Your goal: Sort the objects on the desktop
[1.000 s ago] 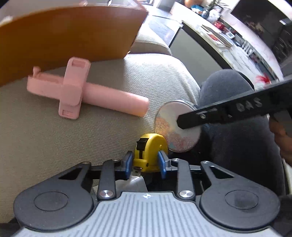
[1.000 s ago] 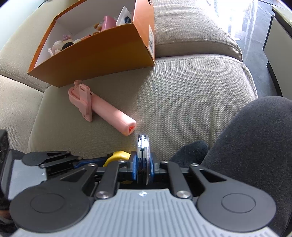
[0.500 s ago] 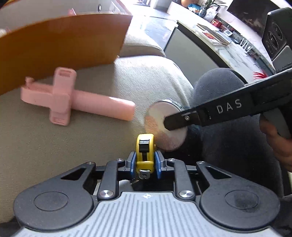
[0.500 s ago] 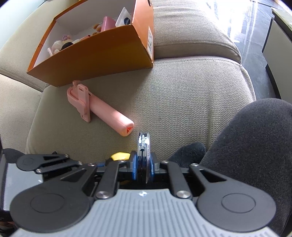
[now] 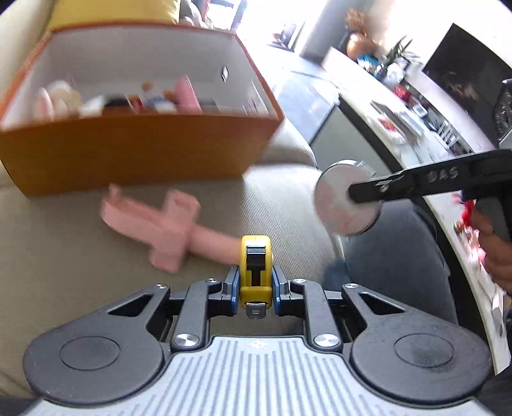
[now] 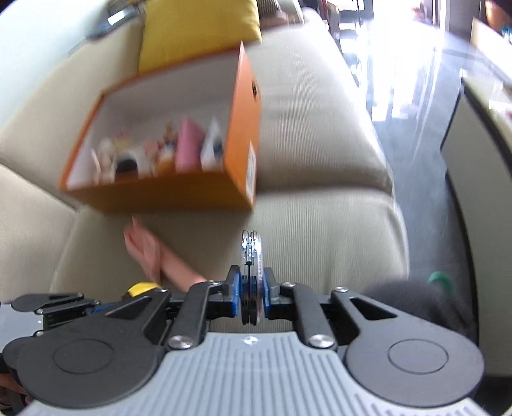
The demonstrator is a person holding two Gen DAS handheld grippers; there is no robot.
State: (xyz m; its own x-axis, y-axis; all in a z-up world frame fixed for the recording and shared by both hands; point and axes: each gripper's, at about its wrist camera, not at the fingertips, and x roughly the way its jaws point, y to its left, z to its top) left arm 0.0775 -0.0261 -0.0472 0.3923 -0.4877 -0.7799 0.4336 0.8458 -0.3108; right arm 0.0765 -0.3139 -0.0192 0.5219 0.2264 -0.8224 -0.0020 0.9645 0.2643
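Observation:
My left gripper point(image 5: 255, 288) is shut on a yellow tape measure point(image 5: 255, 265), held above the beige sofa seat point(image 5: 64, 262). My right gripper point(image 6: 252, 288) is shut on a round silver compact mirror point(image 6: 252, 252), seen edge-on; it shows as a disc in the left wrist view point(image 5: 347, 200). An open orange box point(image 5: 134, 150) holding several small items stands at the back of the seat, also in the right wrist view point(image 6: 179, 188). A pink selfie stick point(image 5: 160, 233) lies on the cushion in front of the box.
A yellow cushion point(image 6: 198, 28) leans behind the box. My dark-trousered knee point(image 5: 393, 252) is at the right of the seat. A long counter point(image 5: 400, 128) with clutter runs along the right. The sofa edge drops to a glossy floor point(image 6: 409, 105).
Both grippers have lifted with their objects and tilted up, so the inside of the orange box now shows. The views are motion-blurred.

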